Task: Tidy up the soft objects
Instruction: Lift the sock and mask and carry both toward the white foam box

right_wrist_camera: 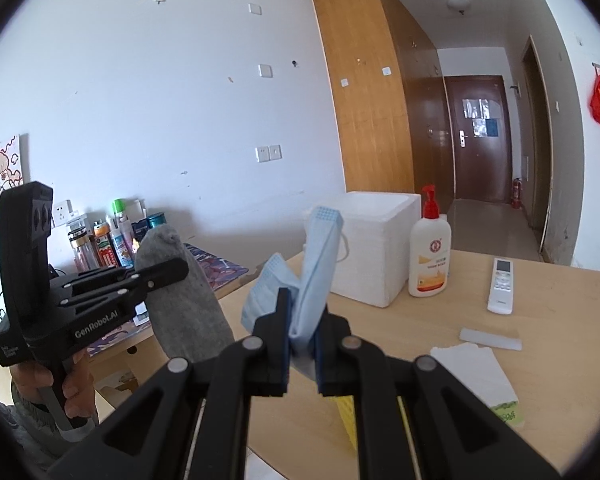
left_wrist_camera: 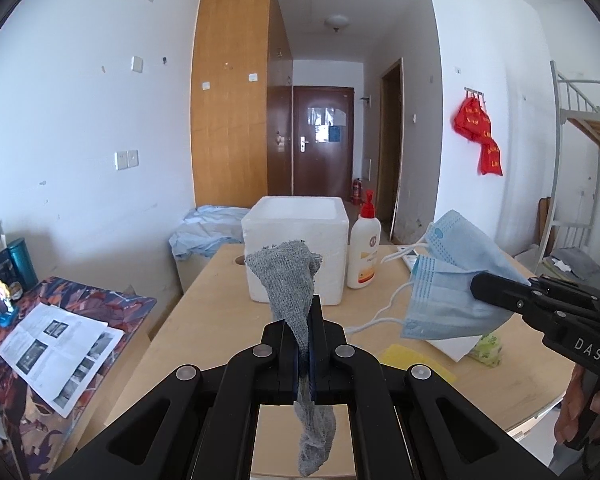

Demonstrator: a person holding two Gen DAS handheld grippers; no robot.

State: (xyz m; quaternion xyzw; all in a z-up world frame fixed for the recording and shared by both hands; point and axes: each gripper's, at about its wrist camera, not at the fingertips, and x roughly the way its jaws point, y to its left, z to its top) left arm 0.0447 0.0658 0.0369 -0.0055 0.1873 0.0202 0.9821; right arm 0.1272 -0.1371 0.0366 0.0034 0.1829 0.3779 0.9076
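My left gripper [left_wrist_camera: 303, 314] is shut on a grey knitted sock [left_wrist_camera: 286, 280]; the sock sticks up past the fingertips and its other end hangs below the jaws. My right gripper [right_wrist_camera: 302, 314] is shut on a pale blue face mask [right_wrist_camera: 318, 252], which stands folded above the fingers with white ear loops trailing. In the left wrist view the right gripper [left_wrist_camera: 485, 286] and mask [left_wrist_camera: 448, 284] hover at the right over the wooden table [left_wrist_camera: 220, 280]. In the right wrist view the left gripper [right_wrist_camera: 178, 270] holds the sock [right_wrist_camera: 184, 312] at the left. An open white foam box [left_wrist_camera: 300, 240] stands ahead.
A lotion bottle with a red pump [right_wrist_camera: 430, 256] stands right of the foam box [right_wrist_camera: 376, 248]. A white remote [right_wrist_camera: 501, 286], a tissue pack [right_wrist_camera: 476, 376] and a yellow item [left_wrist_camera: 396, 354] lie on the table. Left of it sit a patterned side table [left_wrist_camera: 100, 300], papers [left_wrist_camera: 56, 350] and bottles [right_wrist_camera: 112, 240].
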